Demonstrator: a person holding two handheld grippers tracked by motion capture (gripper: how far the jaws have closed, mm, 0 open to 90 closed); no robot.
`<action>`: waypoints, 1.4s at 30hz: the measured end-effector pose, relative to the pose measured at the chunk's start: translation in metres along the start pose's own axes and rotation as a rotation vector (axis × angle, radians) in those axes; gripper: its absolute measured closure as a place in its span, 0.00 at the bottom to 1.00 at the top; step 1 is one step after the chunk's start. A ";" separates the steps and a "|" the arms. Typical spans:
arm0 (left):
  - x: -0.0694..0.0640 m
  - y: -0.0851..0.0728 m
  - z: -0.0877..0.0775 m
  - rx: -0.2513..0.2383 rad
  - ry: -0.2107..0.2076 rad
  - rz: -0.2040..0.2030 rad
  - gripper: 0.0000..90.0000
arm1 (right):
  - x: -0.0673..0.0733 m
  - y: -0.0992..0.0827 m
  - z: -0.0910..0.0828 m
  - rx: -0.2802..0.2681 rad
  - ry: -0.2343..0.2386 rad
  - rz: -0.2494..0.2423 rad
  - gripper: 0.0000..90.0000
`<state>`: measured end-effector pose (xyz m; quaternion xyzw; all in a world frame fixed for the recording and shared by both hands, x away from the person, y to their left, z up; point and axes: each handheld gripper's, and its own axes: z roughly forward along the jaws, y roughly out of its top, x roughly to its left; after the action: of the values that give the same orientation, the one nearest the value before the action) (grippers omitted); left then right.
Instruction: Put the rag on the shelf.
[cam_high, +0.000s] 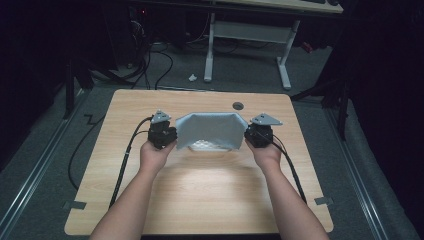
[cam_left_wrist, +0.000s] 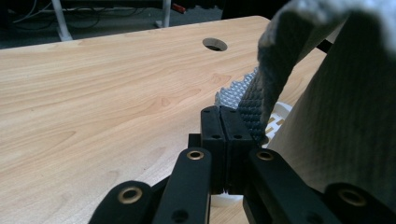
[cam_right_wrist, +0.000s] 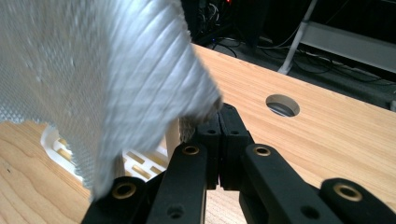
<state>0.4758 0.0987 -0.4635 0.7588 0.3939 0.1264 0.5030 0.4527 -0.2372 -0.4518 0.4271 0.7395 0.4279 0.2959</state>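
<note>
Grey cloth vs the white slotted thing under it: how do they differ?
The grey cloth is soft and textured, stretched between the left gripper and right gripper; the white slotted thing looks rigid, rests on the table. The cloth is lifted and wide; the slotted thing sits low, mostly hidden. Both lie mid-table.

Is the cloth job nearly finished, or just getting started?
About midway, it seems. Done: the left gripper and the right gripper are each shut on an end of the grey cloth. In hand: the cloth is held stretched above a white slotted basket. Left: the cloth isn't laid on the table or basket yet.
</note>
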 end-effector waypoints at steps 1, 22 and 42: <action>0.000 -0.001 0.000 0.000 -0.001 0.001 0.99 | 0.000 -0.002 0.000 -0.002 -0.003 0.002 1.00; 0.001 -0.014 0.002 0.008 0.003 -0.021 0.94 | 0.000 -0.027 0.016 0.054 0.012 0.051 0.97; 0.013 -0.007 -0.023 -0.049 0.068 -0.027 0.79 | -0.025 -0.010 -0.018 -0.032 -0.052 0.076 0.84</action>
<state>0.4669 0.1250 -0.4617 0.7363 0.4177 0.1550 0.5093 0.4455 -0.2687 -0.4510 0.4609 0.7079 0.4394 0.3056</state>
